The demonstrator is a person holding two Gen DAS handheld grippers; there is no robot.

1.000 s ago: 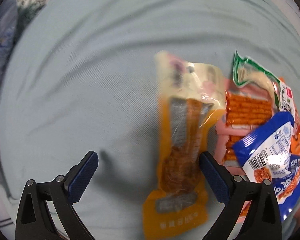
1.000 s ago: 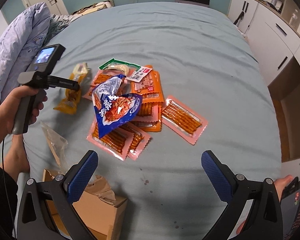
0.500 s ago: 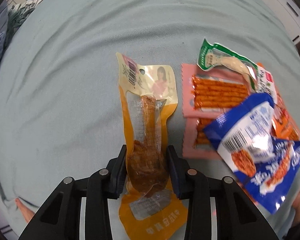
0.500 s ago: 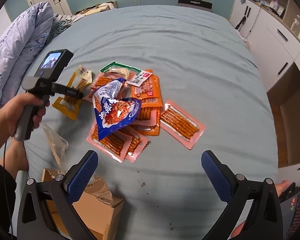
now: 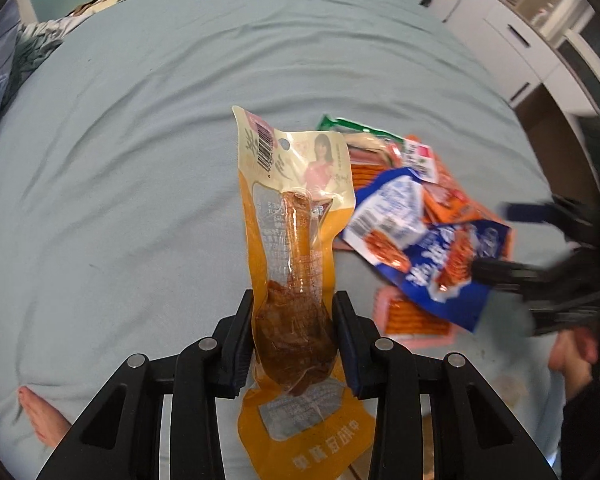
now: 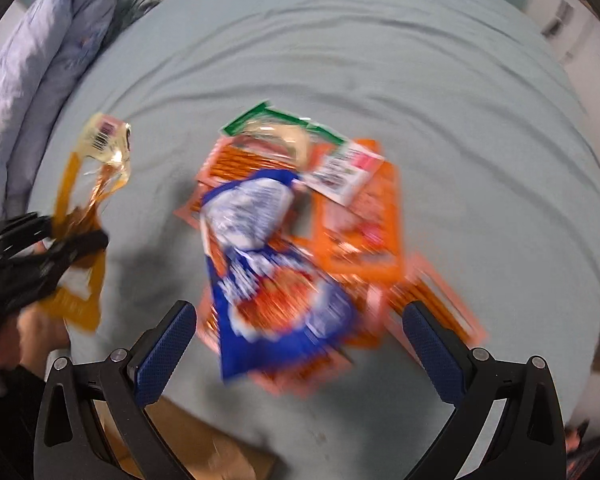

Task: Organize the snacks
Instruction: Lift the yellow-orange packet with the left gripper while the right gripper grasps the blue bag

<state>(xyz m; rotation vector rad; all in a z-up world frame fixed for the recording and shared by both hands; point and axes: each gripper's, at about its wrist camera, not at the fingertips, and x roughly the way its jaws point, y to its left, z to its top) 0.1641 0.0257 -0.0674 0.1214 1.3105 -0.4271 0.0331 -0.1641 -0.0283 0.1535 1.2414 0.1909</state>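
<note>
Pale blue-grey bedsheet, wrinkled, filling most of both views. At its left edge in the right wrist view, a bunched lilac floral duvet. Along the bottom of that view, a brown cardboard box, partly hidden behind the near gripper's frame. On the sheet, a heap of snack packets: uppermost a blue-and-white bag with red snack pictures, lying over several pink and orange strip packs, with a green-edged clear pouch at the far side; all of this motion-blurred. Off to the left of the heap, lifted clear of the sheet, a long orange vacuum pack with a drumstick, barcode end uppermost. Left gripper narrowed to a slim gap, both pads pressed against the thick meaty end of that pack, holding it up. Right gripper spread wide, blue pads well apart, nothing between them touched, hovering above the near end of the blue-and-white bag. At the lower left of the left wrist view, a bare foot on the sheet.
</note>
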